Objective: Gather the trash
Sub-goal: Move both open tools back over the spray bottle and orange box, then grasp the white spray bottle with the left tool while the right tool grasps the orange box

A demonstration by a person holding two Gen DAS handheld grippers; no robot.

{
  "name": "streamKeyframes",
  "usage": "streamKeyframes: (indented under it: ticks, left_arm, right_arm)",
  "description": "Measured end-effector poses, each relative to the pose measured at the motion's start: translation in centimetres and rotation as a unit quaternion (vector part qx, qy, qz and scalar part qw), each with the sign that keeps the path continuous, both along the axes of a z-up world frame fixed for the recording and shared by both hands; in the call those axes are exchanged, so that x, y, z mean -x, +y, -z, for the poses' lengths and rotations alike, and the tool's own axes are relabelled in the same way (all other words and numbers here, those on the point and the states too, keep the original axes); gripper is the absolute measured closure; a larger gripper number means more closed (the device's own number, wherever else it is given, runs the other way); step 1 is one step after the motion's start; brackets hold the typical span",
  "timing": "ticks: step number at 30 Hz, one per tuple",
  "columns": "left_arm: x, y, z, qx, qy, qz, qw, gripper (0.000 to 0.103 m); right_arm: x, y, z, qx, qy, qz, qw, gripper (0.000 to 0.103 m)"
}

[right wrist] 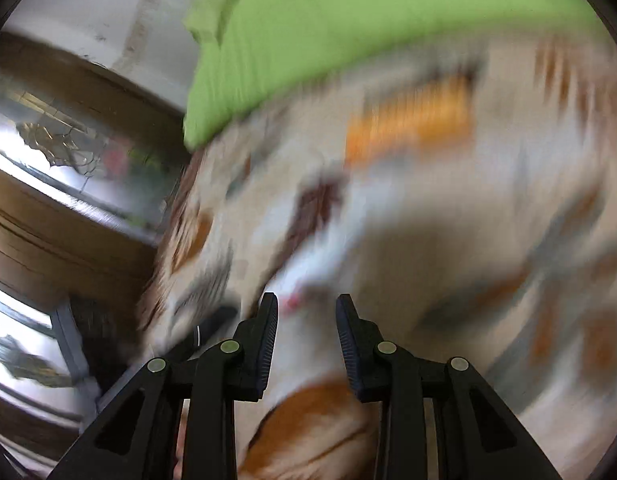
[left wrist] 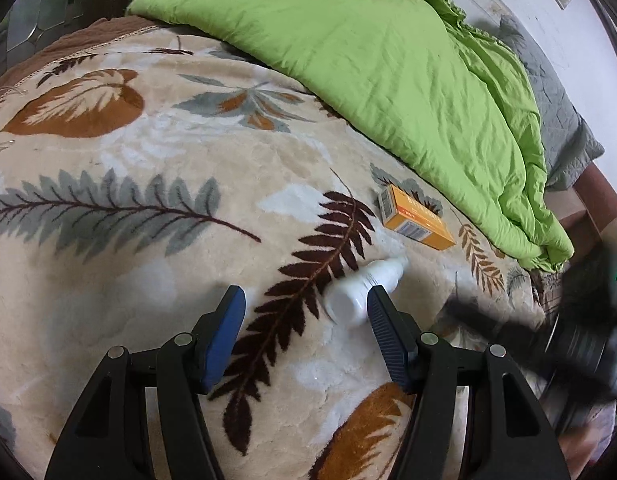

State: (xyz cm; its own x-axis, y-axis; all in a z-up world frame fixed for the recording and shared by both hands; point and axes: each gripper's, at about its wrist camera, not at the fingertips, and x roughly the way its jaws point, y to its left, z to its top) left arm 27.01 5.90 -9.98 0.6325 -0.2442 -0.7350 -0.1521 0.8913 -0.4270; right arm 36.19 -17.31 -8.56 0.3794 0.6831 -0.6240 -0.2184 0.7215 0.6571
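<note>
A white plastic bottle [left wrist: 362, 290] lies on its side on the leaf-patterned blanket [left wrist: 148, 184]. Just beyond it lies an orange carton [left wrist: 416, 218]. My left gripper [left wrist: 306, 294] hovers low over the blanket, open and empty. Its right fingertip [left wrist: 378, 296] overlaps the bottle's near end, and the bottle is outside the jaws. My right gripper [left wrist: 480, 318] comes in from the right as a dark blur. In the right wrist view, which is smeared by motion, that gripper [right wrist: 307, 300] shows a narrow gap with nothing sharp between its fingers. The orange carton [right wrist: 408, 120] is a blur ahead.
A crumpled green quilt [left wrist: 388, 60] covers the far right of the bed, and a grey quilted cover [left wrist: 564, 120] lies behind it. The bed's edge drops off at the right. A wooden door with patterned glass [right wrist: 68, 148] stands to the left in the right wrist view.
</note>
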Motion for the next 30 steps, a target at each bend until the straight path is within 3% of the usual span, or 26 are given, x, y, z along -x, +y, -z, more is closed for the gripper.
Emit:
streamKeyframes:
  ticks: [3, 5, 9, 13, 17, 20, 24, 30]
  left_arm:
    - [-0.6, -1.2, 0.1, -0.009, -0.003, 0.020, 0.9997, 0.041]
    - [-1.0, -2.2, -0.2, -0.037, -0.016, 0.033, 0.9986, 0.041]
    - [-2.2, -3.2, -1.0, -0.073, -0.052, 0.044, 0.9950, 0.041]
    - [-4.3, -3.7, -1.4, -0.090, -0.078, 0.071, 0.9904, 0.039]
    - [-5.9, -4.5, 0.2, -0.067, -0.040, 0.122, 0.9894, 0.038]
    - [-6.3, -5.2, 1.5, -0.073, -0.001, 0.151, 0.9858, 0.038]
    - [-6.0, -5.2, 1.5, -0.082, 0.004, 0.156, 0.9844, 0.037]
    - [-5.9, -6.0, 1.5, -0.119, 0.001, 0.161, 0.9797, 0.037]
  right_arm:
    - [-3.8, -2.0, -2.3, 0.048, -0.051, 0.039, 0.997, 0.068]
    - [-6.5, -2.4, -2.7, 0.075, -0.061, 0.044, 0.994, 0.060]
    - [-11.3, -2.2, -1.6, 0.106, -0.054, 0.047, 0.992, 0.056]
    - [-14.5, -1.2, 0.9, 0.093, -0.015, 0.041, 0.995, 0.055]
    - [-14.5, -0.5, 2.4, 0.096, 0.012, 0.007, 0.995, 0.046]
    - [-13.4, -0.7, 2.4, 0.081, 0.020, -0.022, 0.996, 0.041]
    - [-10.8, -1.2, 2.5, 0.079, 0.025, -0.060, 0.995, 0.034]
    - [-8.2, 1.0, 2.3, 0.180, -0.027, -0.099, 0.978, 0.034]
